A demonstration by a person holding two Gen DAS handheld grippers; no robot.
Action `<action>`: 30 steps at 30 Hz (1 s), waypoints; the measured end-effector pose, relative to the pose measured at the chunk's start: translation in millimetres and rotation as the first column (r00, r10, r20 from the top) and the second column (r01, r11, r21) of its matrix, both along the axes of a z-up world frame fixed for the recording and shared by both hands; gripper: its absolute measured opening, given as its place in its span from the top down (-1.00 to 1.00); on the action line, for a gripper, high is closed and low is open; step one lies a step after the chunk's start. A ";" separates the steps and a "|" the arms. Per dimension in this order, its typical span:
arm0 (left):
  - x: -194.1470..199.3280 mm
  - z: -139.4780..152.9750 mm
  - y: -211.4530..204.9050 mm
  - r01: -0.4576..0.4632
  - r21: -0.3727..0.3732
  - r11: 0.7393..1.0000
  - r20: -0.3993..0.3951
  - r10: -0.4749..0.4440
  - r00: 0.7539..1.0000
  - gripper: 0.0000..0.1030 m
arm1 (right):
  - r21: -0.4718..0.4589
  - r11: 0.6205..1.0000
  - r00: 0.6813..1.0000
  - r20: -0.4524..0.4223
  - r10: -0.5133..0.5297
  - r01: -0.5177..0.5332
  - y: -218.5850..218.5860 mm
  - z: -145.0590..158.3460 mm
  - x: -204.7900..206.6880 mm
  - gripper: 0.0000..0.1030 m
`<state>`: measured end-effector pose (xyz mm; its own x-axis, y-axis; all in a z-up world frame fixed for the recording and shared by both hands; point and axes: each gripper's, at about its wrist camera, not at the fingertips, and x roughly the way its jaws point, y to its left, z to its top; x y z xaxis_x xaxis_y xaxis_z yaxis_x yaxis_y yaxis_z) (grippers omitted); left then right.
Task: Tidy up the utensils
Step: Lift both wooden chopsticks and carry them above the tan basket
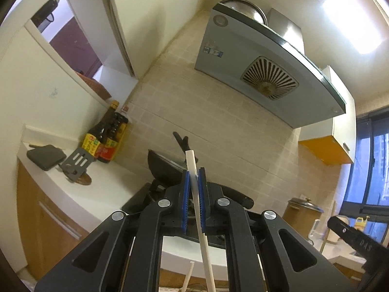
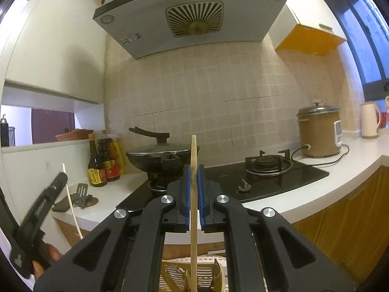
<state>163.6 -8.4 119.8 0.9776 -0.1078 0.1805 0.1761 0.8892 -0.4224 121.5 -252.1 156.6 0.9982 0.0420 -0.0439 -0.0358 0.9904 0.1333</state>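
Gripping a white chopstick [image 1: 194, 170] between its blue pads, the left gripper [image 1: 194, 170] is closed on it, the stick running from six o'clock up past the fingertips toward twelve. The right gripper [image 2: 193, 168] is likewise clamping a wooden chopstick [image 2: 193, 153] upright, its lower end hanging over a slatted utensil basket [image 2: 206, 267] at six o'clock.

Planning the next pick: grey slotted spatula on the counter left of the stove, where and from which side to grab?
Take the slotted spatula by its blade's upper edge, coming from above. It stands tilted up from the white counter beside the sauce bottles, so that edge is free. Its handle is not clearly visible.
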 end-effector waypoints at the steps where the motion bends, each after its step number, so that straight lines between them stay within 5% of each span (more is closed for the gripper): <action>1: -1.3 0.0 -0.3 -0.005 0.004 1.000 0.006 0.005 1.000 0.89 | -0.002 1.000 1.000 0.000 0.003 -0.003 1.3 -2.1 -0.9 0.92; 17: -1.9 -7.4 -15.8 -0.057 0.077 0.995 0.048 0.053 0.997 0.89 | -0.029 0.999 1.000 0.010 -0.014 0.014 5.4 -11.9 -10.6 0.92; 30: 6.6 -7.0 -9.9 -0.084 0.055 0.995 0.047 0.082 0.996 0.89 | -0.024 1.000 0.999 0.026 -0.019 0.020 4.6 -10.5 -7.6 0.92</action>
